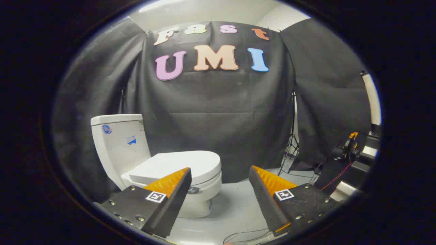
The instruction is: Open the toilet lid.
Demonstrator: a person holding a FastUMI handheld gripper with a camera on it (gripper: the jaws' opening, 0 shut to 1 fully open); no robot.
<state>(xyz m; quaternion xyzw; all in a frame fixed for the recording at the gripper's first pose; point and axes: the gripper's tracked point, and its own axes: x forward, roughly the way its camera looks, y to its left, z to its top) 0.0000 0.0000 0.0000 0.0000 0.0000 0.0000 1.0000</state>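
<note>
Toilet: front of the bowl and lower lid edge hidden behind the left finger of the gripper, lower centre-left. Tank stickers, left of centre: too small to be made out. Equipment with cables, lower right: cut off and not identifiable. Stand legs, right of centre: partly covered by the cloth wall.

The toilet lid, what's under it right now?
The toilet lid lies flat and closed on the bowl, so the seat and the bowl's inside are covered and cannot be seen. The gripper is open, its fingers apart and short of the lid.
</note>
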